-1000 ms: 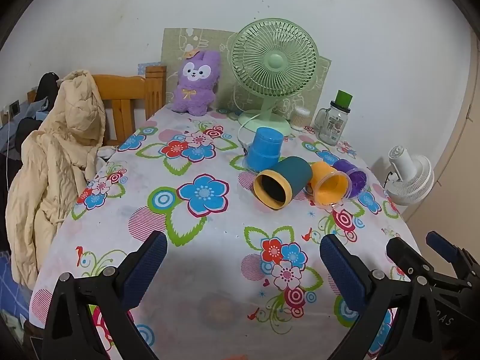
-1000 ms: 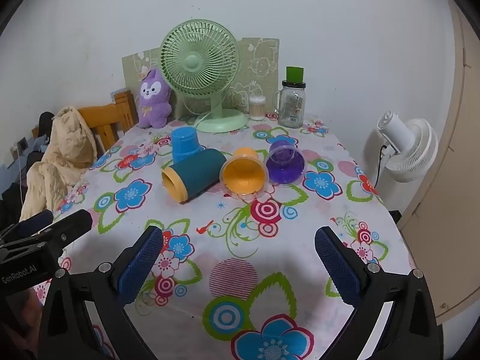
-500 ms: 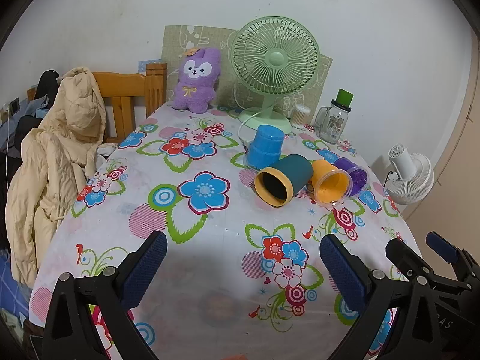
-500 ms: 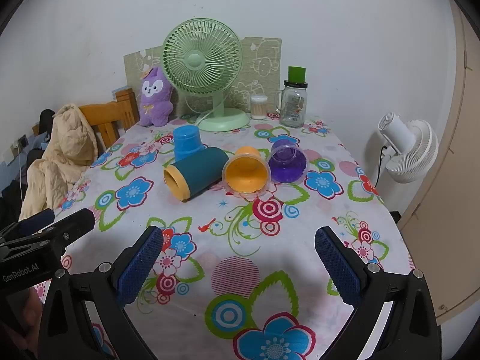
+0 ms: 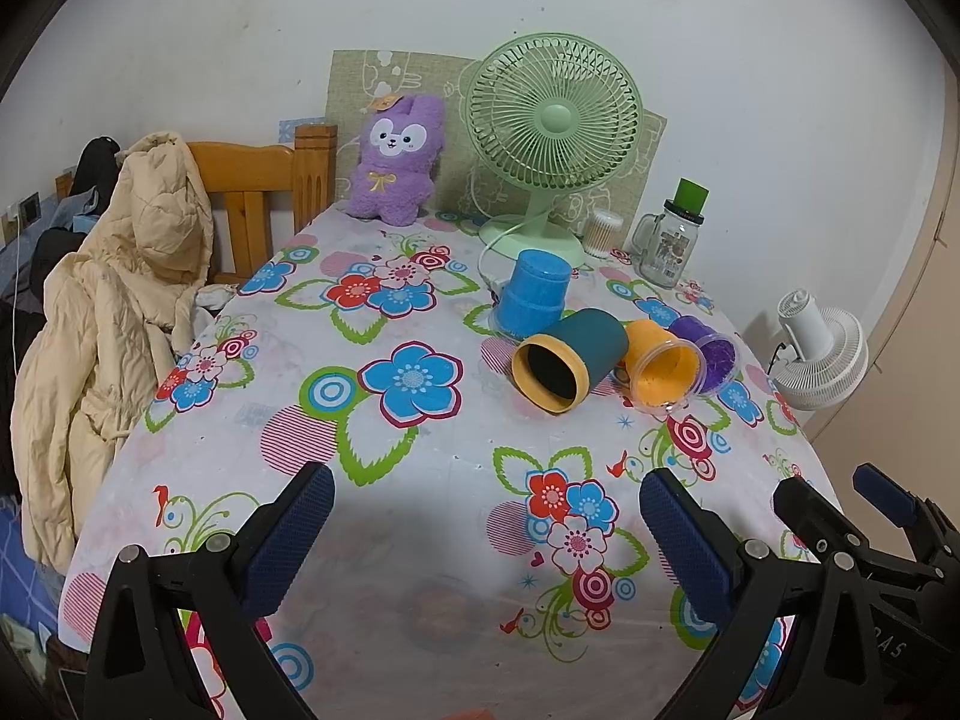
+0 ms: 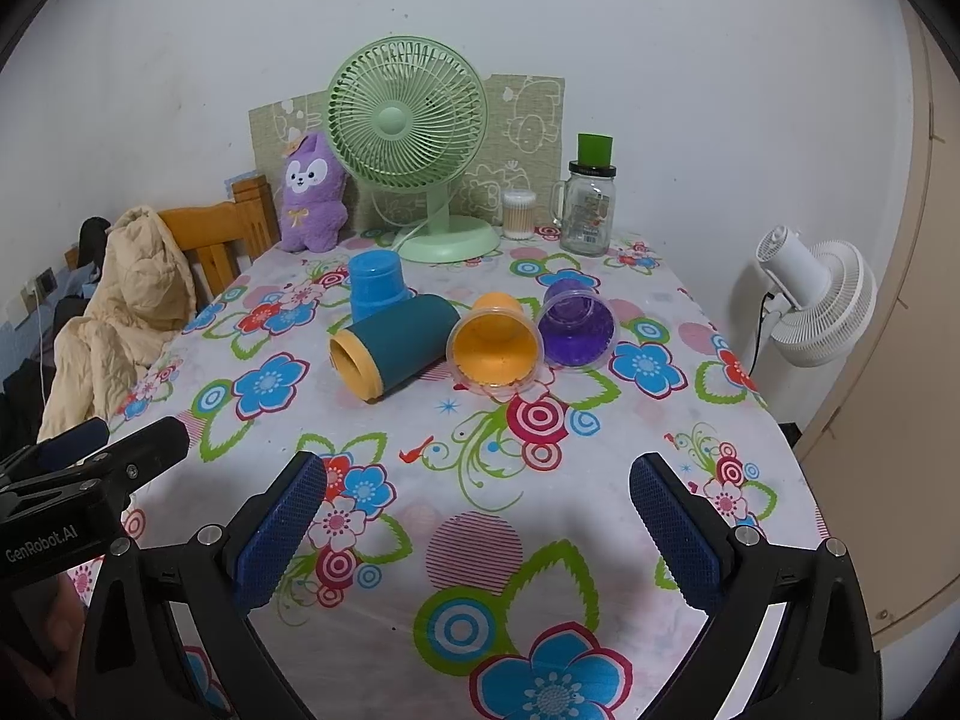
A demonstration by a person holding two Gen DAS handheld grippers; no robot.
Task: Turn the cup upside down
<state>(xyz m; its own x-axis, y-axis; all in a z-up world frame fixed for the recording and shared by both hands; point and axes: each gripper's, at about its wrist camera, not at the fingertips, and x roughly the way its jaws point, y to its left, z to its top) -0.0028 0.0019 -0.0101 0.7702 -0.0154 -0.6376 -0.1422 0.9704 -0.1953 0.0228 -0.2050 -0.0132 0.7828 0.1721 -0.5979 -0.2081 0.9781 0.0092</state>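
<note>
Several cups sit mid-table on the floral cloth. A dark teal cup with a yellow rim lies on its side, mouth toward me. An orange cup and a purple cup also lie on their sides to its right. A light blue cup stands upside down behind the teal one. My left gripper and right gripper are both open and empty, above the near part of the table, well short of the cups.
A green desk fan, a purple plush, a glass jar with a green lid and a cotton swab pot stand at the table's back. A wooden chair with a beige coat is left. A white floor fan is right.
Both grippers have drifted slightly, so the cups sit a little lower in the views. Nothing on the table has moved, and both grippers stay open.
</note>
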